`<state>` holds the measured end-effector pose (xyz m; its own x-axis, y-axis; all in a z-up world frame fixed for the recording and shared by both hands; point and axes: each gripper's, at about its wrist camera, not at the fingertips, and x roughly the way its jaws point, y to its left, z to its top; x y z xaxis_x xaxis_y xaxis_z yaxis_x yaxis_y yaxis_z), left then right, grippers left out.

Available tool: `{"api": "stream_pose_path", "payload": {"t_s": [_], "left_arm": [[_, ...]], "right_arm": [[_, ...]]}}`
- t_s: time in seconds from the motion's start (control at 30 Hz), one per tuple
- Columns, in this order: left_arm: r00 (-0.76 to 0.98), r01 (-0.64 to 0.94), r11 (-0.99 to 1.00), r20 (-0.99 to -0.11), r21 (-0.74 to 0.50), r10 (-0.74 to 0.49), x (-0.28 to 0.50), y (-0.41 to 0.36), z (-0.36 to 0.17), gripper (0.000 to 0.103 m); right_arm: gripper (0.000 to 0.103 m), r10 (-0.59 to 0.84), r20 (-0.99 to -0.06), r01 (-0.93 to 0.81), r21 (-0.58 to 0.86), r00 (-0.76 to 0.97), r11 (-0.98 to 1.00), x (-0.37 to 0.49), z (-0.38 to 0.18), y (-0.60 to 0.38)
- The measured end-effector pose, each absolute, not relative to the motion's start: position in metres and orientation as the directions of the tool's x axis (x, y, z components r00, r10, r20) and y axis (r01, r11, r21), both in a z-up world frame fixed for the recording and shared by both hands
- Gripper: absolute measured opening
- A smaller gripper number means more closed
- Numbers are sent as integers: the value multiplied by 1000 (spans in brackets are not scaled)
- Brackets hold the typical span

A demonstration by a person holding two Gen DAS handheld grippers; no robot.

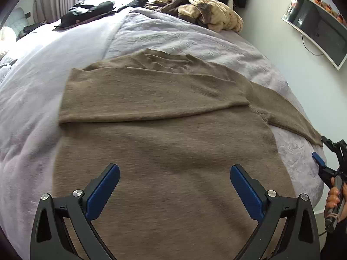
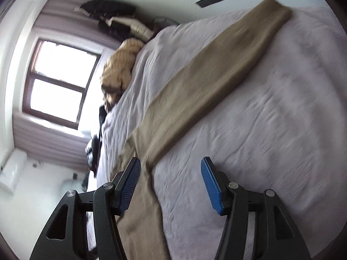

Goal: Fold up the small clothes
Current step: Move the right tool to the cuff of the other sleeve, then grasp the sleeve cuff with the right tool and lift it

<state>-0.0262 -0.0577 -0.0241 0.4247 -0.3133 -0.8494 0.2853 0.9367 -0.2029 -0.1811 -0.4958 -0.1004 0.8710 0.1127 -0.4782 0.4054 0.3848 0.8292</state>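
A brown sweater (image 1: 164, 143) lies flat on the pale lilac bed cover (image 1: 32, 99). One sleeve (image 1: 151, 95) is folded across its chest. The other sleeve (image 1: 288, 112) stretches out towards the bed's right edge and runs diagonally through the right wrist view (image 2: 216, 71). My left gripper (image 1: 174, 167) hovers open over the sweater's lower body with nothing between its fingers. My right gripper (image 2: 171, 160) is open, tilted, and sits near the sweater's side where the sleeve begins. It also shows at the sleeve's cuff end (image 1: 322, 149), not gripping cloth.
A heap of beige and brown clothes (image 1: 212, 10) and dark garments (image 1: 91, 10) lie at the far end of the bed. A wall screen (image 1: 318, 26) hangs to the right. A person's hand (image 1: 334, 199) holds the right gripper beside the bed edge. A window (image 2: 58, 80) is beyond.
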Motion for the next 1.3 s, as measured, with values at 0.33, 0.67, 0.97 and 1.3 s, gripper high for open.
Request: {"api": "stream_pose_path", "payload": {"t_s": [0.33, 0.67, 0.97, 1.3], "left_arm": [[374, 290, 926, -862, -242, -342, -17, -118, -28, 102], [361, 299, 926, -871, -229, -332, 11, -164, -34, 102], [420, 295, 941, -862, -167, -285, 35, -149, -30, 102], [487, 200, 970, -846, -136, -219, 60, -86, -33, 102]], "right_arm": [[62, -2, -509, 486, 822, 861, 297, -181, -112, -573], [62, -18, -462, 451, 853, 886, 262, -155, -123, -605], [6, -18, -392, 379, 875, 920, 301, -130, -105, -587], [6, 296, -285, 40, 779, 912, 626, -20, -17, -448]]}}
